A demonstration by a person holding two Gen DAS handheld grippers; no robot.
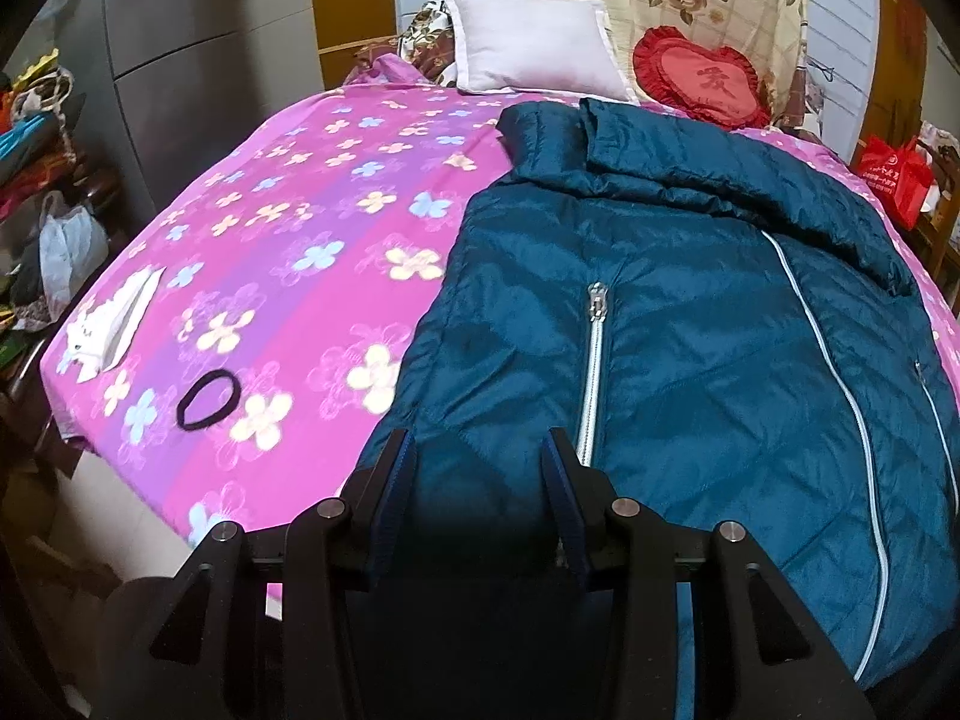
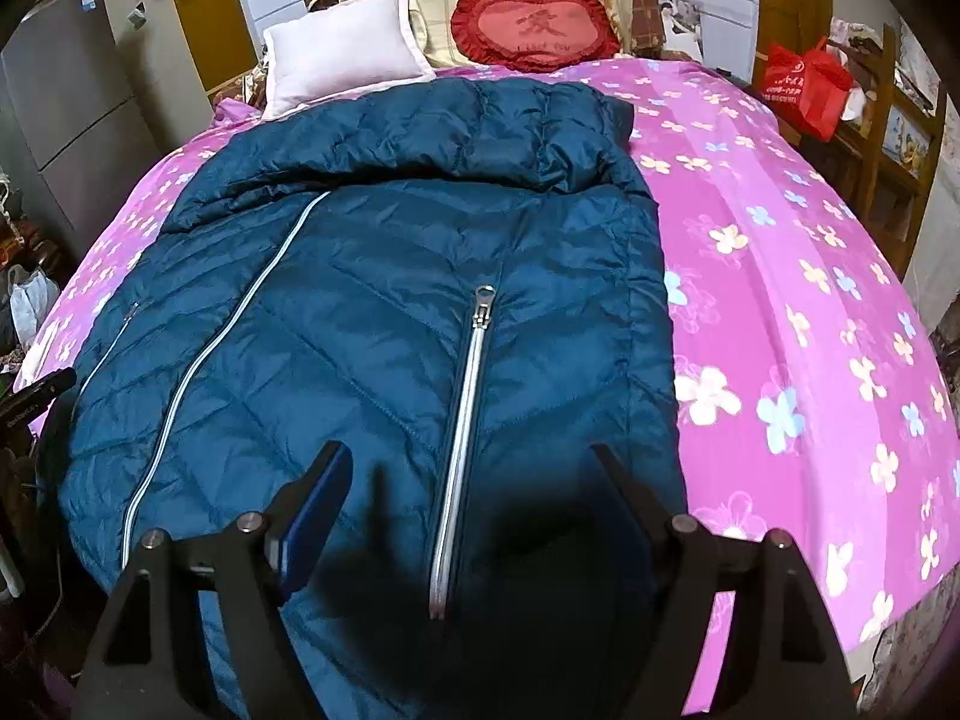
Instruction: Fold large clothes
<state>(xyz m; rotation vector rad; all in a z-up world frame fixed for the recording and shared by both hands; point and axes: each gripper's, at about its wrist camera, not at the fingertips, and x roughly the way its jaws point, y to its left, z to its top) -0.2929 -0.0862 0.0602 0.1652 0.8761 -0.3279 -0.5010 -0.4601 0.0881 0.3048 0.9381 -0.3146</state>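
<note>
A dark teal quilted jacket [image 1: 690, 312] lies spread flat on the pink flowered bed sheet [image 1: 312, 222], its hood or collar bunched toward the pillows. Silver pocket zips [image 1: 594, 372] run along it. My left gripper [image 1: 477, 450] hovers over the jacket's near left edge, jaws apart, nothing pinched between them. In the right wrist view the same jacket [image 2: 390, 276] fills the left and middle. My right gripper [image 2: 468, 462] stands wide open above its near hem, straddling a silver zip [image 2: 462, 438] without touching the fabric.
A white pillow [image 1: 534, 48] and a red heart cushion [image 1: 702, 75] lie at the bed's head. A black hair tie [image 1: 207, 399] and a white packet [image 1: 114, 324] rest on the sheet's left. A red bag [image 2: 804, 87] sits on shelves at right; a grey fridge [image 2: 66, 96] stands left.
</note>
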